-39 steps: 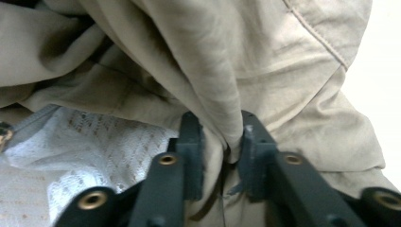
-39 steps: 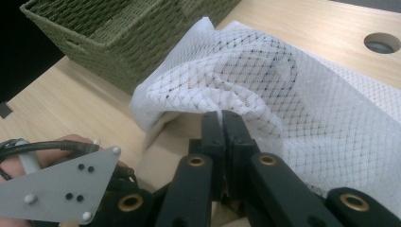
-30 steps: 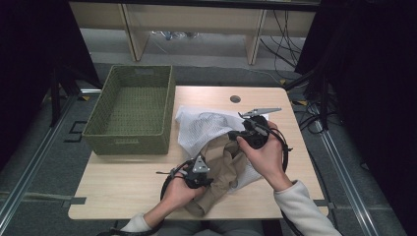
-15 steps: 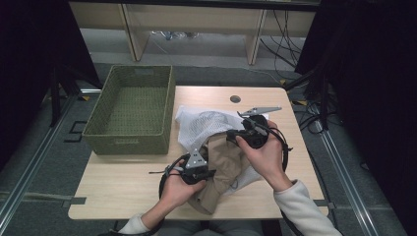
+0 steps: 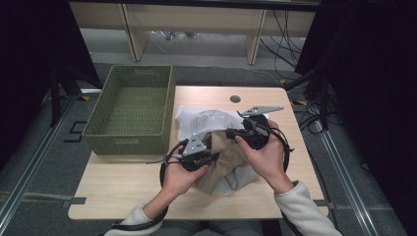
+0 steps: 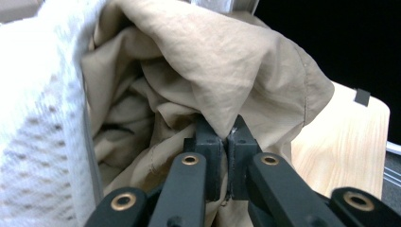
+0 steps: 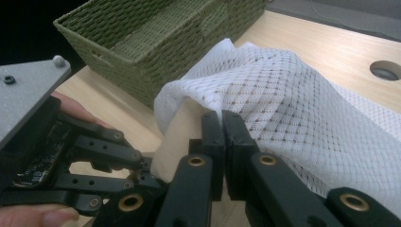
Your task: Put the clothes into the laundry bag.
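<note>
A white mesh bag lies on the table with a tan garment bunched at its mouth. My left gripper is shut on a fold of the tan garment and holds it lifted off the table; its tips pinch the cloth, with the mesh bag to their left. My right gripper is shut on the rim of the mesh bag, tips together on the netting. Tan cloth shows under that rim.
A green woven basket stands at the table's left, close to the bag; it holds nothing. A round cable hole sits near the far edge. Bare wood lies in front of the basket. The left gripper is close below the right one.
My left gripper has risen with the tan garment pinched in it, so the cloth is pulled up. The right gripper has stayed where it was on the bag's rim.
</note>
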The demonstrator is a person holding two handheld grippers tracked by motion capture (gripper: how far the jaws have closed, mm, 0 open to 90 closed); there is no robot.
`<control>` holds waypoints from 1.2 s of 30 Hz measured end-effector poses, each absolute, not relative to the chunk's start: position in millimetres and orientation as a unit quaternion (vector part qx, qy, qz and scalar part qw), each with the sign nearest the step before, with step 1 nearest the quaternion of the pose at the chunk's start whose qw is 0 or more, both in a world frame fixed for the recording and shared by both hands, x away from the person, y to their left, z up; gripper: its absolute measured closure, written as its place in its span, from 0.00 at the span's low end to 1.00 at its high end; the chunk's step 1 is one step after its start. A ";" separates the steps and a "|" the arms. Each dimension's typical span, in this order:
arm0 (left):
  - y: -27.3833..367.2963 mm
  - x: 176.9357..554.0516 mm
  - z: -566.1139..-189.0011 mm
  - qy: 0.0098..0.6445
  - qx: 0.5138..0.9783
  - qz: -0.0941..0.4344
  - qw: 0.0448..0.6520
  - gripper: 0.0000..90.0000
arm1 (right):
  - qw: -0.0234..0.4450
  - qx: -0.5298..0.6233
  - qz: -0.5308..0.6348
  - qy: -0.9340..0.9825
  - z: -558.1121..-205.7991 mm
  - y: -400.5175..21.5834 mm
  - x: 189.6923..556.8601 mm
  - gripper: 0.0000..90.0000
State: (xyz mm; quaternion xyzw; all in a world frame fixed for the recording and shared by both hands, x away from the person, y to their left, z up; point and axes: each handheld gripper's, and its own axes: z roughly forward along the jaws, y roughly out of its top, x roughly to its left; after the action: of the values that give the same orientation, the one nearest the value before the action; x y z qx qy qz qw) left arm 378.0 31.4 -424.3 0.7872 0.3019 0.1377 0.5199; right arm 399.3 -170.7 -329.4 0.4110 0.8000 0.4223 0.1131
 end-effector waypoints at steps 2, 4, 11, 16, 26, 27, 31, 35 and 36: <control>31.2 379.4 -421.4 0.302 0.786 0.142 0.520 0.96 | 0.112 0.414 0.421 0.799 -328.8 -169.3 398.1 1.00; 30.4 380.3 -418.9 0.308 0.780 0.141 0.527 0.96 | 0.111 0.416 0.420 0.799 -327.8 -168.3 396.0 1.00; 29.2 382.6 -410.6 0.311 0.770 0.149 0.537 0.96 | 0.118 0.395 0.438 0.799 -323.6 -169.3 394.4 1.00; 32.1 389.0 -408.7 0.320 0.763 0.160 0.539 0.96 | 0.117 0.396 0.437 0.799 -322.2 -170.0 393.8 1.00; 31.3 398.1 -403.2 0.329 0.751 0.171 0.547 0.96 | 0.120 0.393 0.447 0.794 -318.4 -172.0 391.7 1.00; 31.3 398.1 -403.2 0.329 0.751 0.171 0.547 0.96 | 0.118 0.394 0.451 0.792 -318.1 -172.2 391.2 1.00; 31.6 397.7 -398.2 0.320 0.749 0.177 0.552 0.96 | 0.120 0.394 0.454 0.790 -313.5 -176.6 389.9 1.00; 31.5 396.4 -395.7 0.321 0.747 0.175 0.556 0.96 | 0.122 0.389 0.458 0.790 -312.2 -176.7 389.7 1.00; 31.9 395.9 -394.5 0.320 0.746 0.178 0.557 0.96 | 0.114 0.389 0.463 0.788 -311.5 -176.2 389.5 1.00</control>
State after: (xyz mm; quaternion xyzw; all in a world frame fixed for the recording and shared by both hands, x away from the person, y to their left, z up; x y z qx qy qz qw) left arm 395.9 31.9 -394.5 0.7456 0.3203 0.1777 0.5568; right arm 389.5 -176.2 -311.5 0.3895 0.7882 0.4626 0.1142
